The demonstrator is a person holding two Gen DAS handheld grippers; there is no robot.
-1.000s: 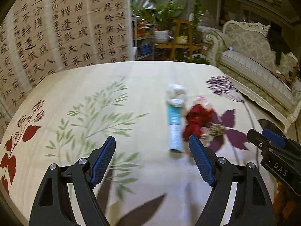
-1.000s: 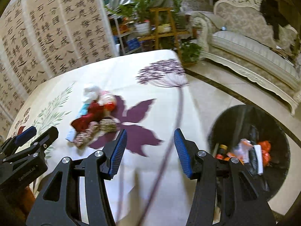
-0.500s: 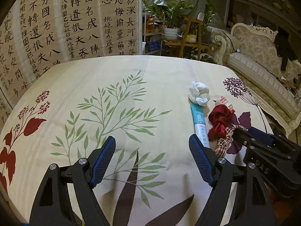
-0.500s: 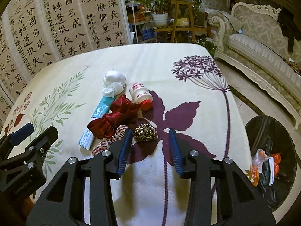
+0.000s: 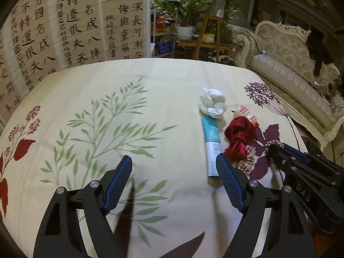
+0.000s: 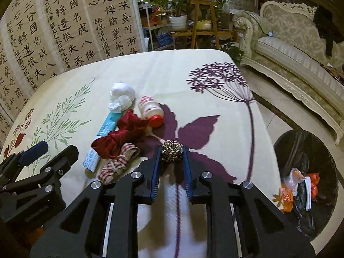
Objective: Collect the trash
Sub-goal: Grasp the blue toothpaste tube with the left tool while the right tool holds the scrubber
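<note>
My right gripper (image 6: pixel 172 153) is shut on a metal scouring ball (image 6: pixel 172 153) on the flowered tablecloth; the ball also shows at the right gripper's tip in the left wrist view (image 5: pixel 271 144). Left of it lie a checked ribbon (image 6: pixel 117 165), a red cloth bow (image 6: pixel 120 136), a teal and white tube box (image 6: pixel 103 138), a crumpled white tissue (image 6: pixel 121 95) and a small white bottle with a red cap (image 6: pixel 150 110). My left gripper (image 5: pixel 174 172) is open and empty, above the cloth left of the pile.
A black-lined trash bin (image 6: pixel 305 182) with orange and white litter stands on the floor right of the table. A calligraphy screen (image 6: pixel 64 21) stands behind the table, a pale sofa (image 6: pixel 301 49) at the right, plant shelves (image 6: pixel 182 21) at the back.
My right gripper swung from the bin side to the pile, moved forward and closed on the scouring ball. My left gripper shifted left and stayed open.
</note>
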